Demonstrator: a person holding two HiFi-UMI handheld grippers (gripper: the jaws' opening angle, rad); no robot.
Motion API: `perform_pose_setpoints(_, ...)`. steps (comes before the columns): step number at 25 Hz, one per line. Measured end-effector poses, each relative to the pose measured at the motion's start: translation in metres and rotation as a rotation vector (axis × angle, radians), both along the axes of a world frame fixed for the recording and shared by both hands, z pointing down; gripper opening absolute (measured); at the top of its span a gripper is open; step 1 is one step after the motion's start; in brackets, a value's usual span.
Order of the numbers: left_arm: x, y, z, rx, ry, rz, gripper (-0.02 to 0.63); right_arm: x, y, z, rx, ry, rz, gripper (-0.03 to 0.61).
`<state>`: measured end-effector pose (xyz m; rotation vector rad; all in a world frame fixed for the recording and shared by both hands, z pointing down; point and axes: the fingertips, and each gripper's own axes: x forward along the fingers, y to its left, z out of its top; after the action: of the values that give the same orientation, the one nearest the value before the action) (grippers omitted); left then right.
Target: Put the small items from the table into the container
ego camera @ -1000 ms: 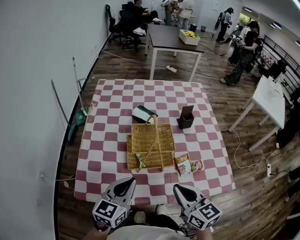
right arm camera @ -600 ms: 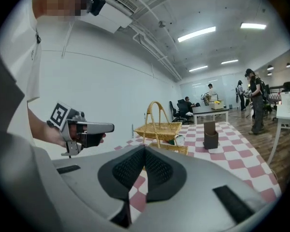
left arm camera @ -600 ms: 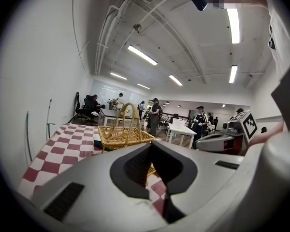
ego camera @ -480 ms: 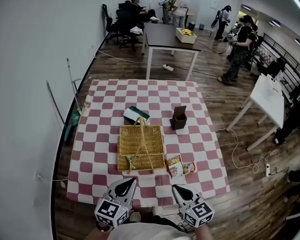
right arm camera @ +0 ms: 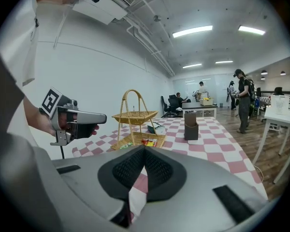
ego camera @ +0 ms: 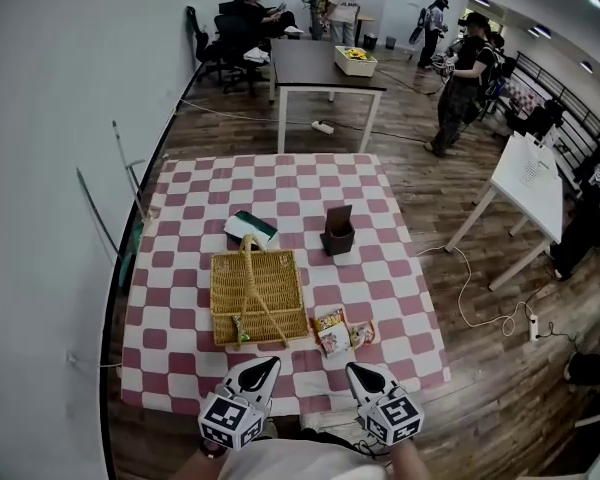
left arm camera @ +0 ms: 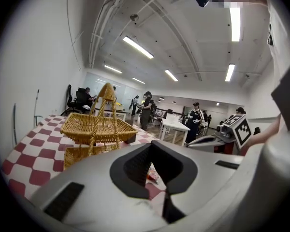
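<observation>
**Desk:** Fingers first. What do you have?

**Operator:** On the left gripper (left arm camera: 151, 145) I see the fingertips pressed together with nothing between them. The right gripper (right arm camera: 144, 149) is the same: closed tip to tip and empty. Neither touches anything. Both hang over the near edge of the table (ego camera: 170, 298), side by side and apart.

**Desk:** Where are the task items?

**Operator:** The snack packets (ego camera: 332, 333) lie in a small cluster on the red-and-white checked cloth, just beside the near right corner of the wicker basket (ego camera: 258, 286). They are ahead of both grippers. A green packet (ego camera: 242, 330) lies inside the basket at its near edge. The basket's handle stands upright.

**Desk:** What else is on the surface?

**Operator:** A dark box (ego camera: 250, 228) sits just behind the basket. A brown holder (ego camera: 337, 233) stands upright to the right of the box, clear of the basket.

**Desk:** And the room?

**Operator:** It has a wood floor (ego camera: 420, 178). A dark table (ego camera: 315, 68) stands beyond and a white table (ego camera: 528, 173) to the right. Several people (ego camera: 458, 78) stand or sit at the far end.
</observation>
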<state>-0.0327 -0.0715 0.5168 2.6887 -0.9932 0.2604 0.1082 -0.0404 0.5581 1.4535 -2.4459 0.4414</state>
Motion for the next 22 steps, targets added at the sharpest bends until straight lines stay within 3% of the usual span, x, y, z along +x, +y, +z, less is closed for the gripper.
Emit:
perform_pose_setpoints(12,0.036,-0.002,0.009,-0.004,-0.038,0.024,0.0,0.053,-0.013,0.051,-0.085,0.025,0.094,-0.003)
perform_pose_setpoints(22,0.045,-0.009,0.013,-0.011,-0.053,-0.03,0.0,0.08,-0.033,0.1,-0.174,0.061,0.127,0.044)
